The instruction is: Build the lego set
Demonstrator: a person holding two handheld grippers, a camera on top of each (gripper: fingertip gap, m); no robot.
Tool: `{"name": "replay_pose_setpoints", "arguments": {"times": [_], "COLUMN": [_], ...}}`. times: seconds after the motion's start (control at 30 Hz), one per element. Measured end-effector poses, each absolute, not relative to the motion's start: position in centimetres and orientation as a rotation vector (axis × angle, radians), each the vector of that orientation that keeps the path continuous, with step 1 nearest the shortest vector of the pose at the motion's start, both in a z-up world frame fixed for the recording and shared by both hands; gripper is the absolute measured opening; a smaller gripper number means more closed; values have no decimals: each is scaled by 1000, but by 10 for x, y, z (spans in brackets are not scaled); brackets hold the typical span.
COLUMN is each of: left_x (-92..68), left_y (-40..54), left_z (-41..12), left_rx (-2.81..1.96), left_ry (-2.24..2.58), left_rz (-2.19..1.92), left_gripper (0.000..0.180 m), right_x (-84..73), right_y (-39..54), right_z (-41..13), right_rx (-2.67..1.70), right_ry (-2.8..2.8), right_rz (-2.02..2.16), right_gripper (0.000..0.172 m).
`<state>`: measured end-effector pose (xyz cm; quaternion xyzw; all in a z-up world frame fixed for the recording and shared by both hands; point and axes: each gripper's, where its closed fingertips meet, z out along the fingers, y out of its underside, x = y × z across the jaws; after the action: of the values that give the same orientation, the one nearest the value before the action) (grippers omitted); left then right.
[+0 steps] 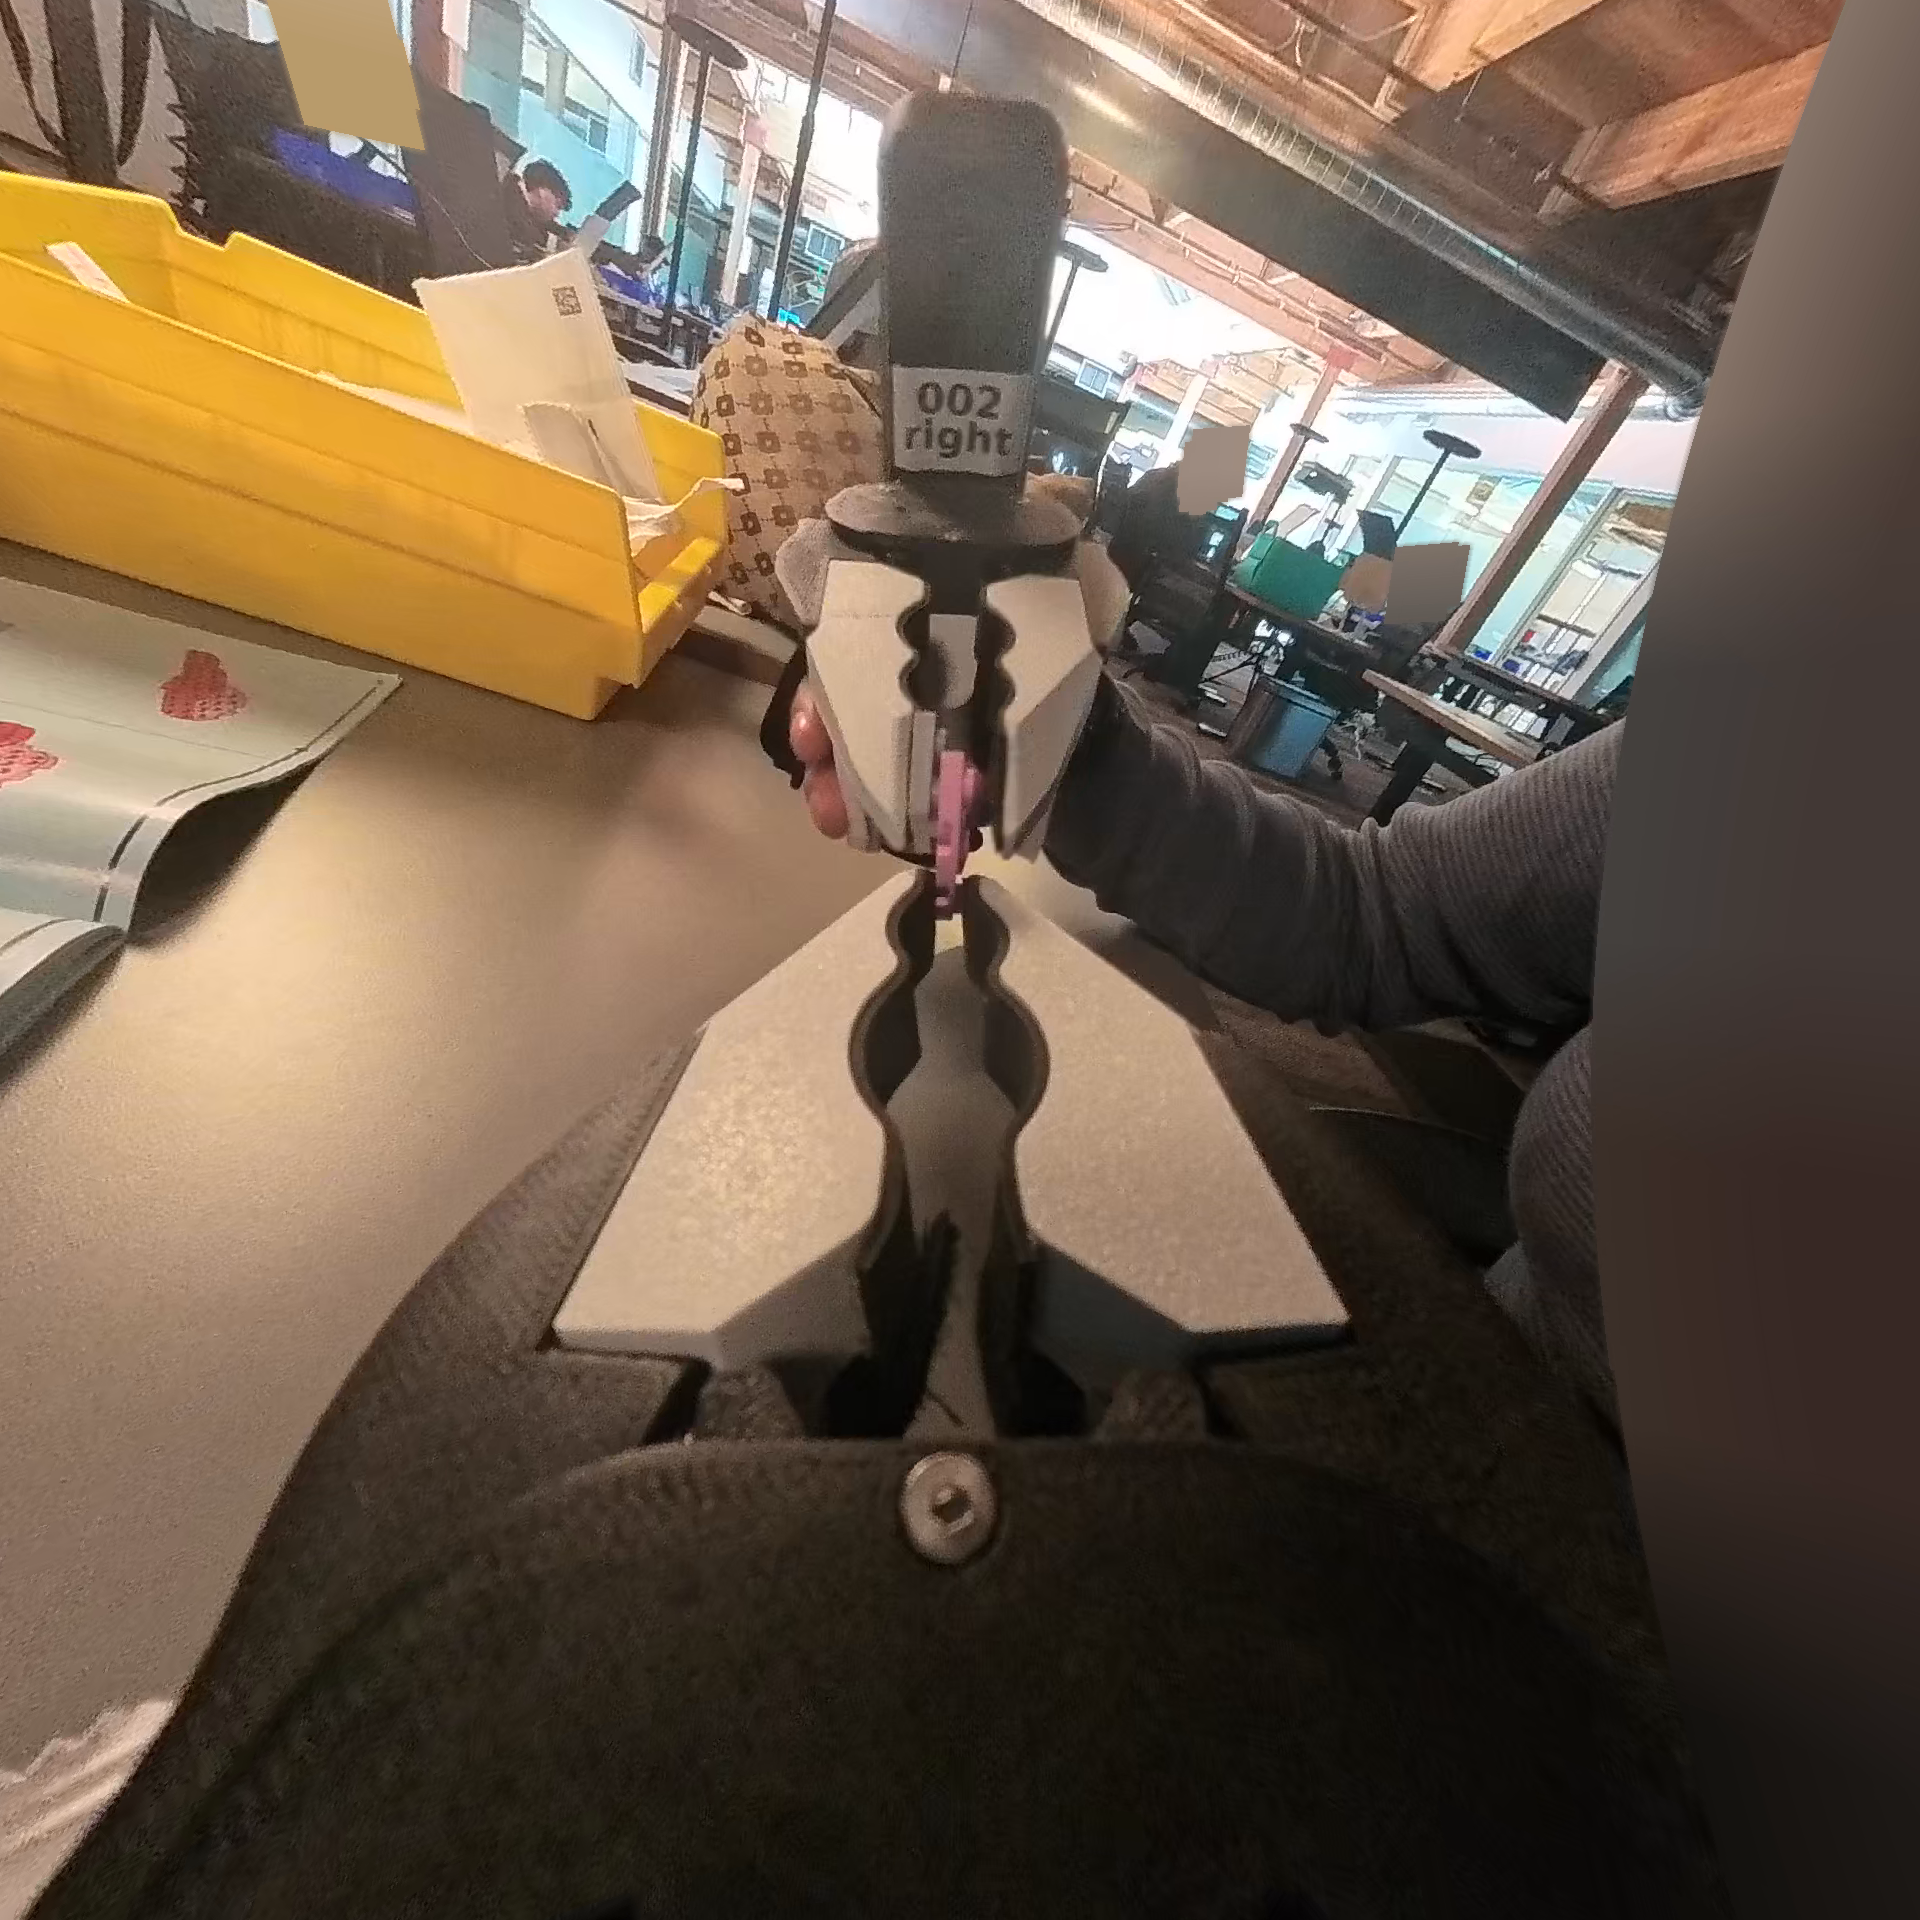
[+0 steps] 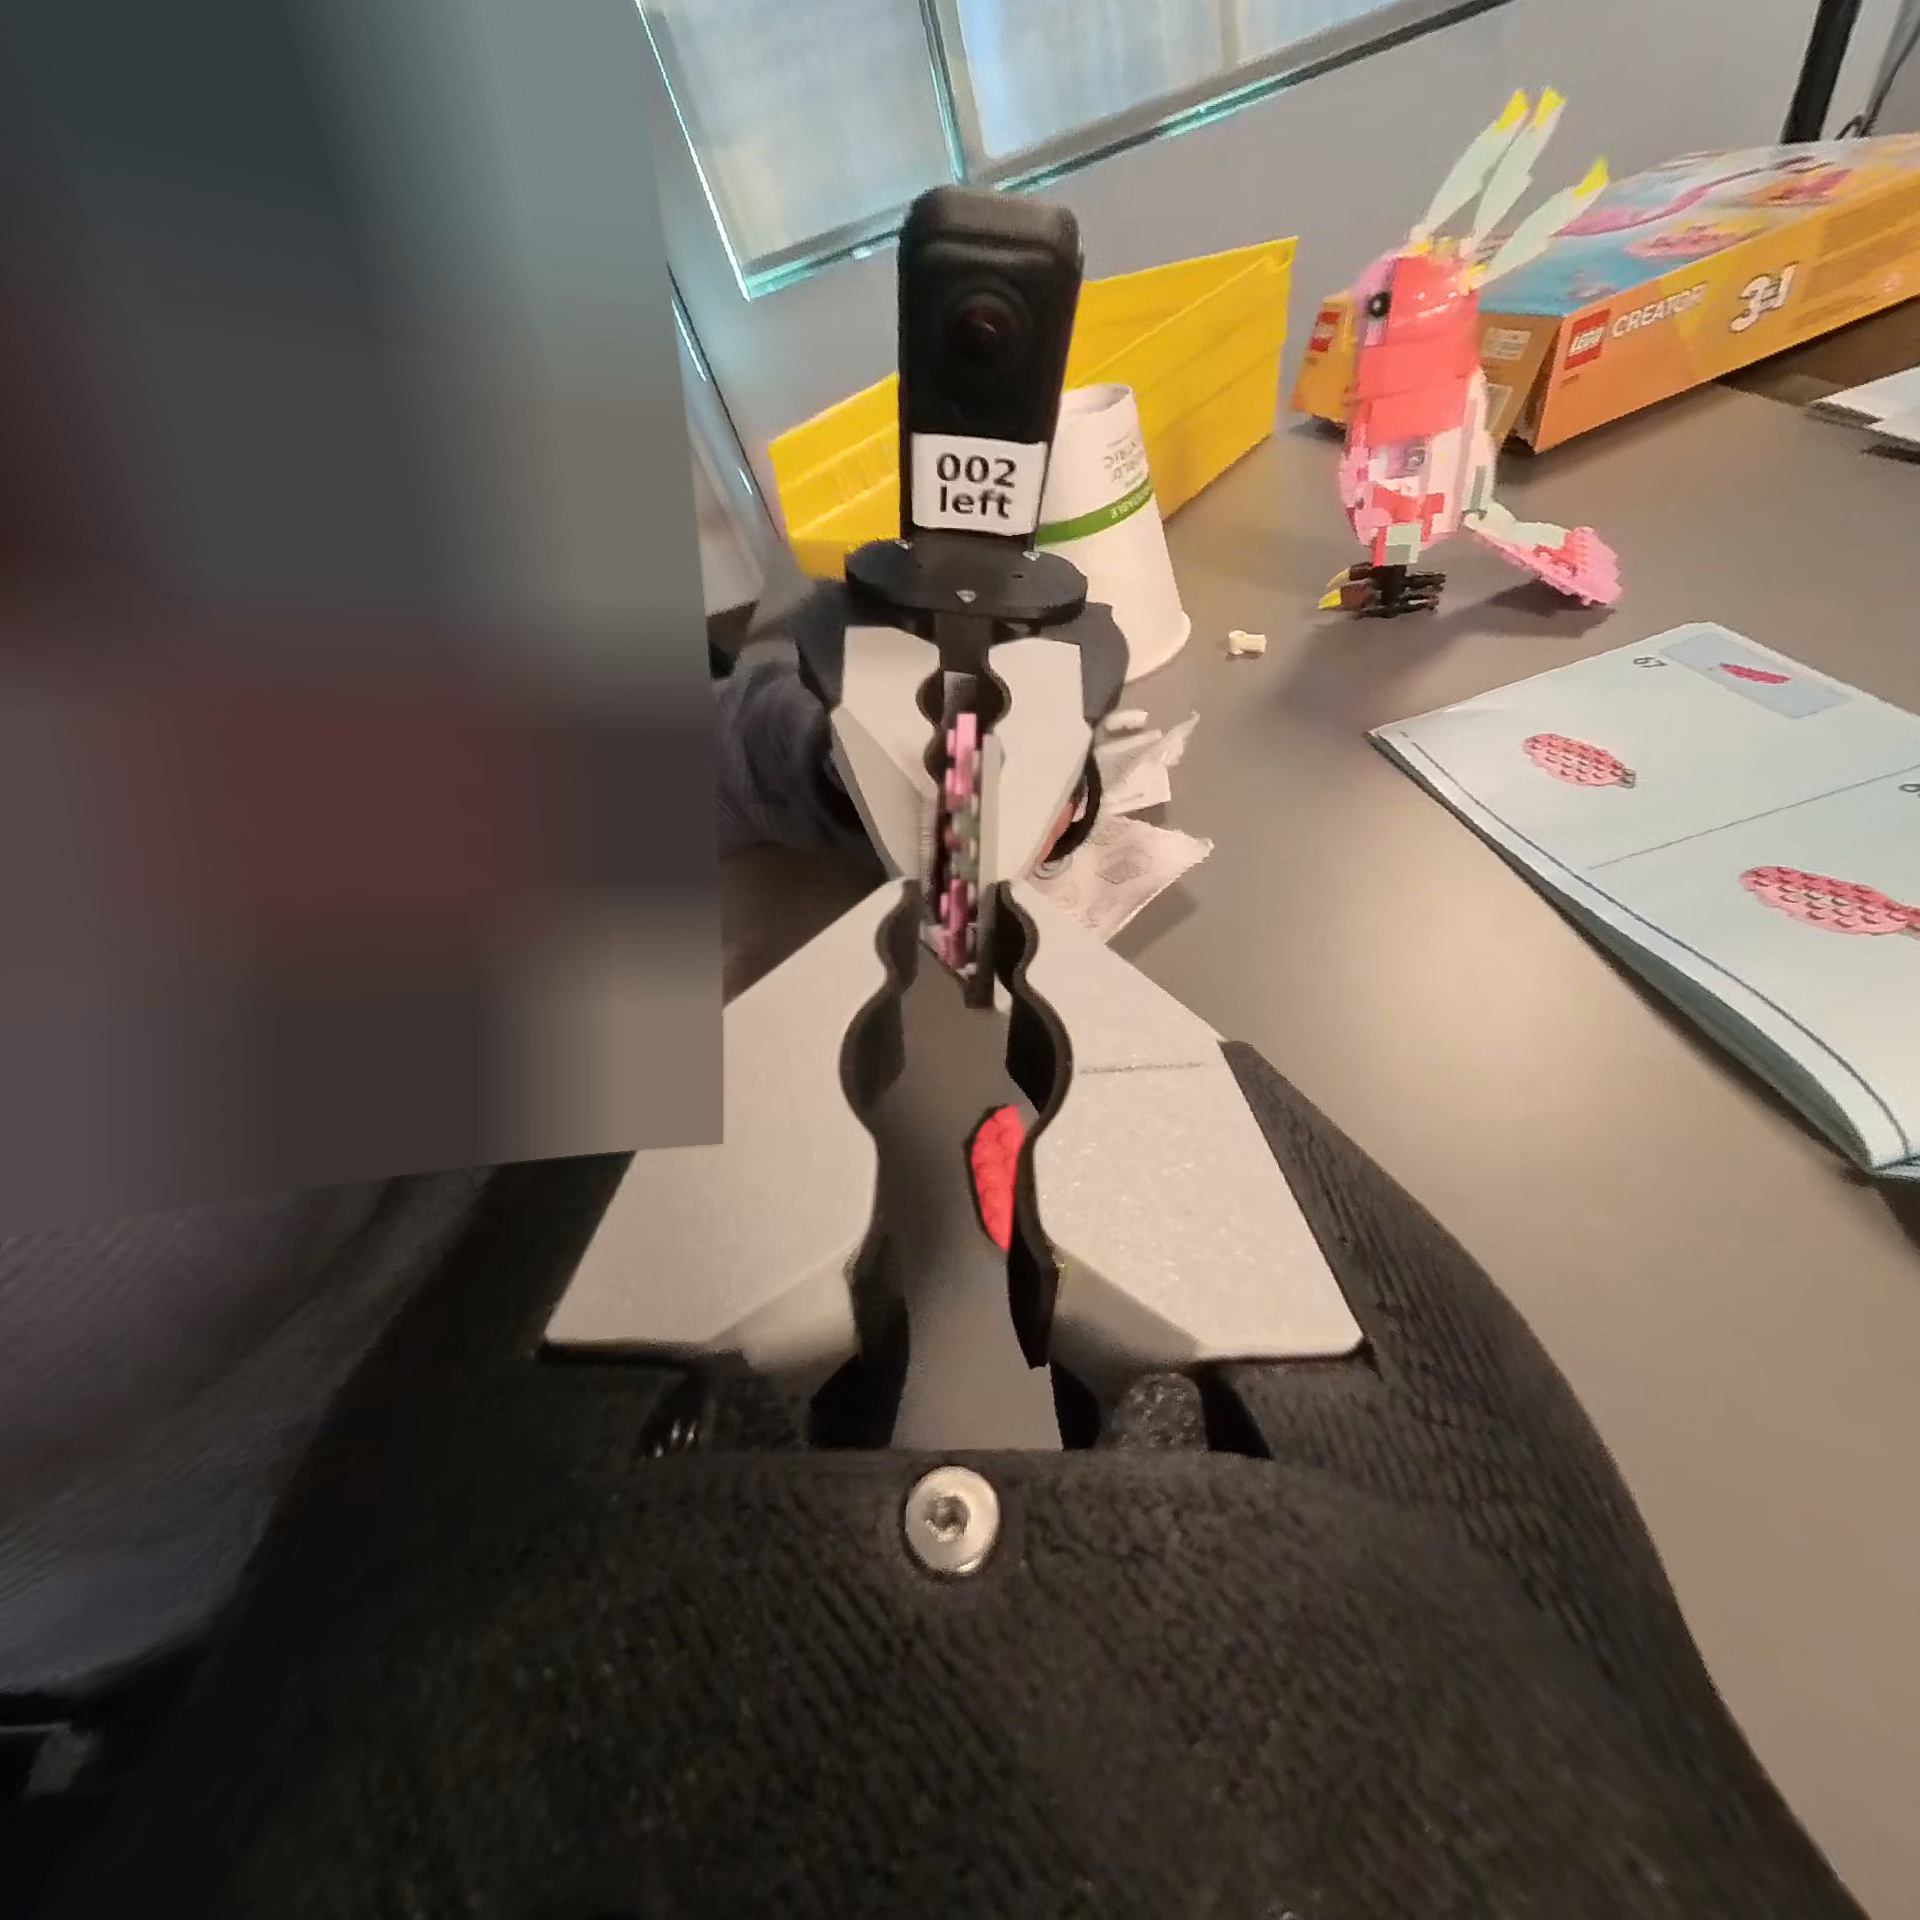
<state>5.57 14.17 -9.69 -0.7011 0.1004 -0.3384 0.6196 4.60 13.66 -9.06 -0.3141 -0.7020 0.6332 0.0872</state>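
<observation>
Both grippers meet tip to tip above the grey counter (image 1: 436, 935). A flat pink toy-brick plate assembly (image 2: 961, 831) stands edge-on between them, long axis running gripper to gripper. Left gripper (image 1: 948, 902) fingers pinch one end; right gripper (image 2: 961, 940) fingers clamp the other. Pink brick-built bird (image 2: 1423, 416) stands well apart.

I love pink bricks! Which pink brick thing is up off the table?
The flat pink brick piece, pinched in the jaws of the left gripper and right gripper. The pink bird stands alone on the table.
</observation>
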Motion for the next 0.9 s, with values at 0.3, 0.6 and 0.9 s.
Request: {"name": "replay_pose_setpoints", "arguments": {"times": [0.3,0.6,0.9], "left_x": [58,52,60], "left_y": [142,139,138], "left_z": [-99,-80,-78], "left_rx": [-1621,-1515,-1494], "left_ry": [275,254,313], "left_rz": [-704,-594,-607], "left_gripper": [3,26,6], "right_x": [46,49,53], "right_y": [135,137,130], "right_z": [-95,-94,-94], "right_rx": [-782,-772,-727], "right_ry": [-2086,-2067,-2098], "right_rz": [1744,1810,1814], "right_gripper": [6,6,6]}}
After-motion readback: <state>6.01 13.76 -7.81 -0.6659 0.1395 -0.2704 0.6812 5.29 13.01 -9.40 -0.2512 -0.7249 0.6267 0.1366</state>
